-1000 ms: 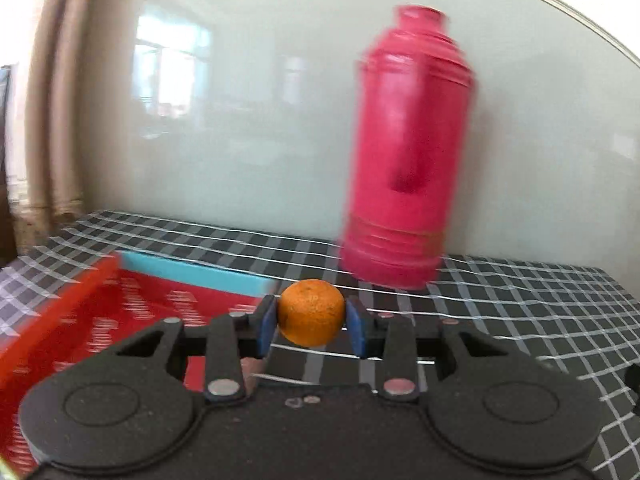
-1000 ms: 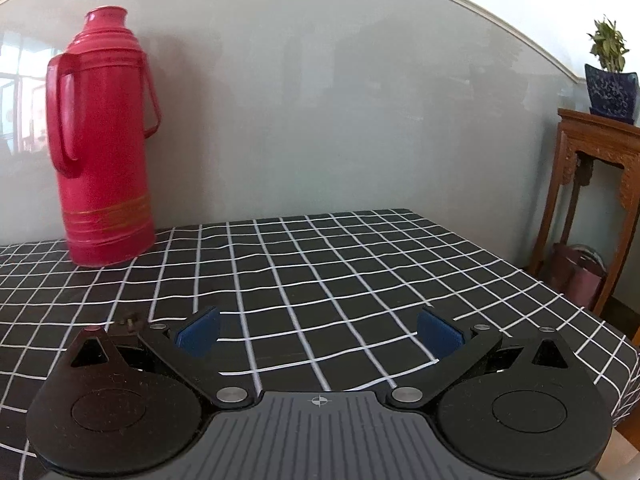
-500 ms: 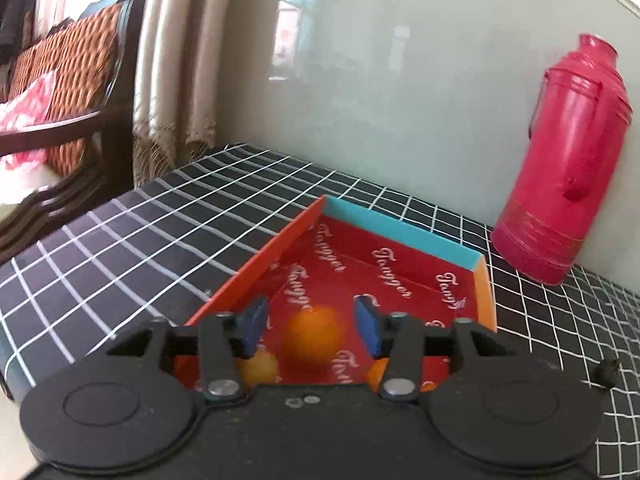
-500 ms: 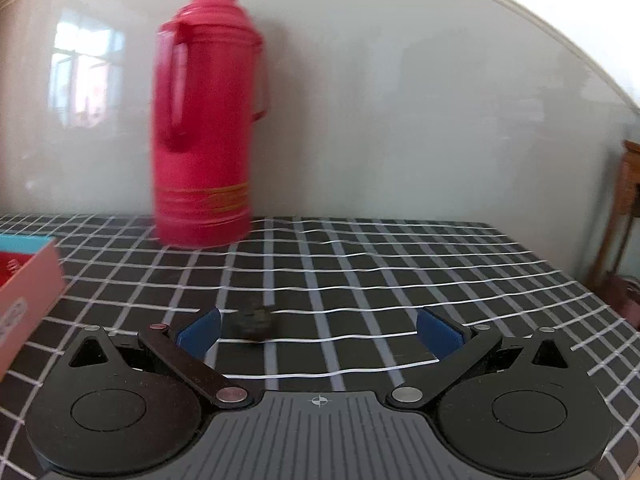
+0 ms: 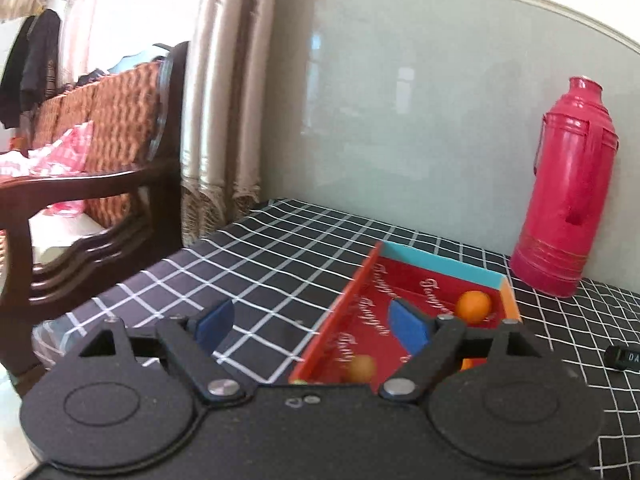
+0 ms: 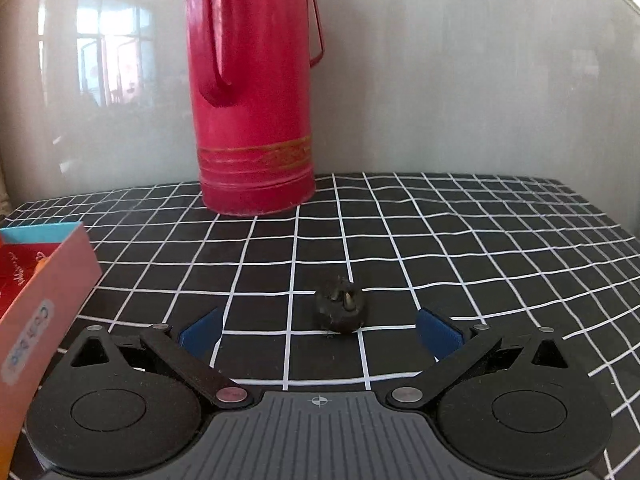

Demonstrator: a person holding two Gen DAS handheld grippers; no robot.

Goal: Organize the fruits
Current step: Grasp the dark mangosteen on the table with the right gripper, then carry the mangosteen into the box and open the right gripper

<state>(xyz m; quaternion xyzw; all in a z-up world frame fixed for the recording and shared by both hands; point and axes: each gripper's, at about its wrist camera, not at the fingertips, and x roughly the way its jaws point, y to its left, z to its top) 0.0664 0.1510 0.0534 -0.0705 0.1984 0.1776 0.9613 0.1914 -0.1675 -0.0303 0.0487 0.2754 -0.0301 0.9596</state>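
Left gripper [image 5: 310,322]: jaws opening, nothing between the pads; it hangs over the near left edge of the red box [image 5: 505,302], one blue pad above the box floor, the other above the cloth.
Right gripper [image 6: 318,334]: jaws apart and closing; the dark fruit [image 6: 340,310] lies between the pads but neither pad presses on it yet.
Fruit in box: one orange fruit [image 5: 474,307] at the far right corner, about 2 o'clock from the left gripper; a second, blurred orange fruit [image 5: 362,366] near the front, at about 1 o'clock. A third may lie behind the gripper arm; cannot confirm.
Fruit outstanding: the dark fruit sits on the tablecloth [image 6: 460,240], at 12 o'clock from the right gripper and well apart from the box.
Risk 1: the dark fruit is small and lumpy; an off-centre squeeze would likely roll it away across the cloth.
Risk 2: the red thermos [image 6: 254,92] stands at 12 o'clock beyond the fruit; overreaching could knock it.
Risk 3: the box wall is low and light-looking; a gripper catching its rim could shift it or spill the fruit.
Surface: black cloth with a white grid, lying flat; a small black cylinder [image 5: 624,357] lies on it at 3 o'clock in the left view.
Room: pale glossy wall panel behind the table; curtain [image 5: 228,92] and wooden chair [image 5: 96,160] at 10 o'clock in the left view.
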